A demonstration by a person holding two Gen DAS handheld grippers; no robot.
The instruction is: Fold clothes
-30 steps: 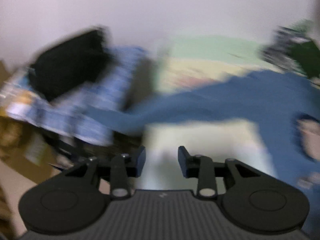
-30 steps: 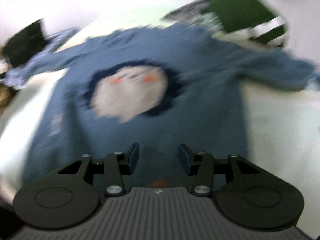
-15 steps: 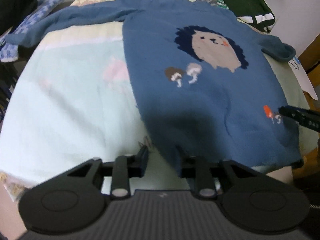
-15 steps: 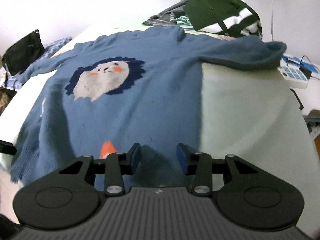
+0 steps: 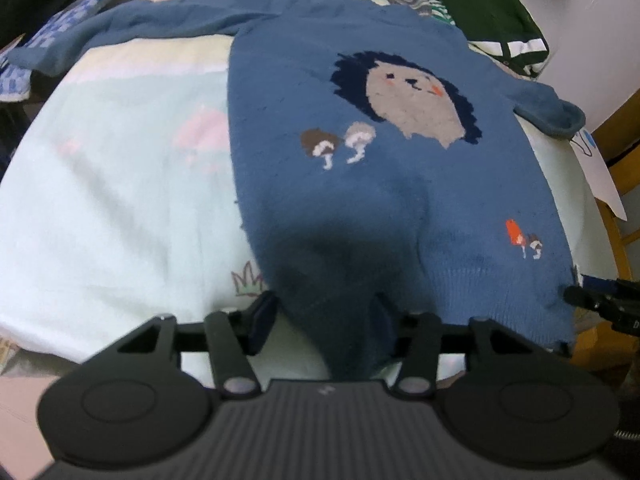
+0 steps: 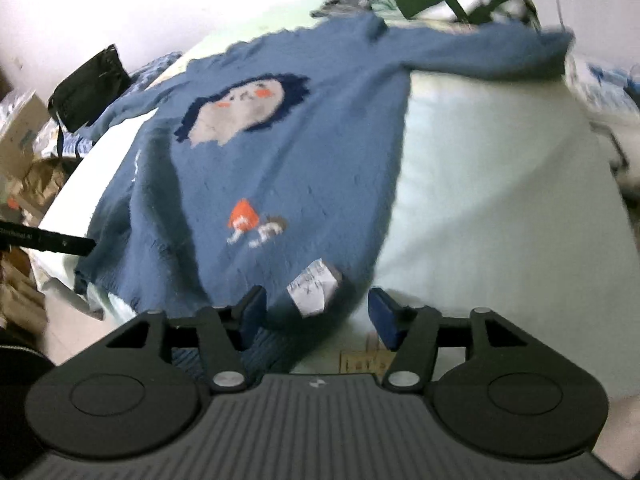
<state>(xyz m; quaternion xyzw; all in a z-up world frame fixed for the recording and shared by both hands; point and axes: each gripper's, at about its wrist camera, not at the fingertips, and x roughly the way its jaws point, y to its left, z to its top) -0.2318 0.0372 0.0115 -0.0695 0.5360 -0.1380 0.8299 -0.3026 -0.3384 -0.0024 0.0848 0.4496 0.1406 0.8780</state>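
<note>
A blue sweater (image 5: 360,152) lies face up across the middle of the left wrist frame, spread on a pale sheet (image 5: 120,208). Its hedgehog motif (image 5: 408,100) sits upper right of centre, two small mushrooms (image 5: 340,144) just left of it, and an orange mushroom (image 5: 516,236) near the hem at right. One sleeve runs to the upper left, the other ends in a cuff at the right edge.

The left gripper (image 5: 324,316) is at the bottom centre of this frame. Its jaws stand wide apart with the sweater's lower left hem corner hanging between them; the cloth fills the gap, but whether the pads press it cannot be told. The tips of the right gripper (image 5: 592,298) show at the lower right edge, just beside the hem's other corner.

In the right wrist frame the sweater (image 6: 288,168) fills the centre, slightly blurred, the hedgehog (image 6: 240,108) upper left of centre. The right gripper (image 6: 316,312) sits bottom centre, jaws wide apart and holding nothing; the hem corner with a white label (image 6: 314,288) lies between the tips. The left gripper (image 6: 52,240) appears as a dark bar at the left edge, touching the far hem.

A dark green garment (image 5: 492,24) lies at the upper right, a black bag (image 6: 90,88) at the upper left.
</note>
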